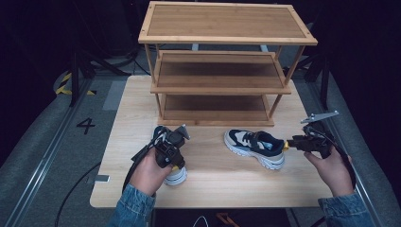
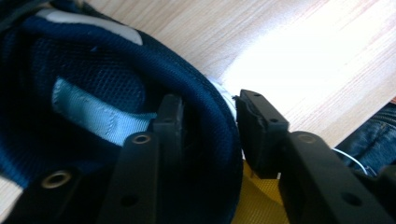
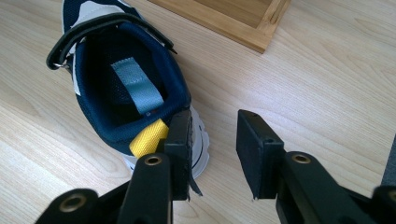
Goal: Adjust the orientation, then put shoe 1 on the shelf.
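While both sneakers sit on the table (image 1: 208,187) in front of the shoe rack (image 1: 222,71), we judge the work of shelving them to be at its start: none of the three shelves carries a shoe, and neither shoe is off the wood yet. On our left side, the left sneaker (image 1: 177,176) lies near the front edge of the table, mostly hidden under our hand in the high view. Our left gripper (image 2: 208,122) has its jaws set astride the padded heel collar, one jaw inside the shoe against the dark blue lining and the other outside by the white heel; the gap between them is narrow and about filled by the collar, so we read this as a grip taken or just closing, though we cannot tell how firmly it bites. On our right side, the right sneaker (image 3: 130,93) lies on its sole just in front of the rack's bottom shelf, toe pointing left, heel toward our hand. Our right gripper (image 3: 214,135) stands moderately open and holds nothing: its inner jaw is at the heel beside the yellow pull tab (image 3: 148,138), possibly touching it, while the other jaw hangs over bare table. What is left, as we judge it, is everything after grasping: closing on the right heel, lifting both, and setting them on a shelf.
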Demonstrator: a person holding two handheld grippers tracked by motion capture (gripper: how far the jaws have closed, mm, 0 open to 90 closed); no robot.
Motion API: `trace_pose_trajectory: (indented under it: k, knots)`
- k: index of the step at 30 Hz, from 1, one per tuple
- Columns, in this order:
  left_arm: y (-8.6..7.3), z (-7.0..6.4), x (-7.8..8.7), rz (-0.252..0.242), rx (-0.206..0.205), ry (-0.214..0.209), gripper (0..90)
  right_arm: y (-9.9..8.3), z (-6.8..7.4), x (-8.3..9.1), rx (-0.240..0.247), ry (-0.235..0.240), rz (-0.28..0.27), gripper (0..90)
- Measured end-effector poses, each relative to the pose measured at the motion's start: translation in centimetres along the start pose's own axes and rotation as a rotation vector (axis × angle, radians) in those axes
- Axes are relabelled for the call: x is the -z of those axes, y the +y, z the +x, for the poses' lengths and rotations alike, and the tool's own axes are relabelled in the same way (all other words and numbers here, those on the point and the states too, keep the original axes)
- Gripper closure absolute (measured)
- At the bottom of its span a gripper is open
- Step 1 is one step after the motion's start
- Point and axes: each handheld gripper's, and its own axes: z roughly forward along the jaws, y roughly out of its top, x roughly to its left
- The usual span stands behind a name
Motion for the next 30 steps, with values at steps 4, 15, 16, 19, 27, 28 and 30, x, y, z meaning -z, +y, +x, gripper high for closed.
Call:
trace_pose_trajectory:
  k: [4,15,16,19,27,28,30]
  knots:
    - [0.1,-0.4,0.7,-0.018,-0.045,0.04,70.8,-0.1,-0.1,0.3,-0.01,0.0,-0.009,66.4]
    - [1.6,-2.3,3.6,-0.138,-0.178,0.052,74.3,-1.2,-0.4,0.6,-0.026,-0.017,0.001,66.4]
    - [1.9,-2.3,3.7,-0.143,-0.181,0.053,74.3,-1.3,-0.5,0.7,-0.029,-0.018,0.004,66.4]
    - [2.9,-2.2,3.7,-0.151,-0.194,0.06,74.2,-2.0,-0.7,1.0,-0.045,-0.028,0.005,66.4]
    - [6.0,-0.8,3.0,-0.164,-0.22,0.052,74.1,-3.9,-1.7,2.3,-0.098,-0.054,0.007,66.2]
    - [6.4,-0.7,2.8,-0.168,-0.22,0.055,74.0,-4.1,-1.9,2.4,-0.101,-0.058,0.002,66.2]
    - [7.3,-0.4,2.6,-0.171,-0.222,0.062,74.0,-4.6,-2.1,2.7,-0.108,-0.064,0.0,66.2]
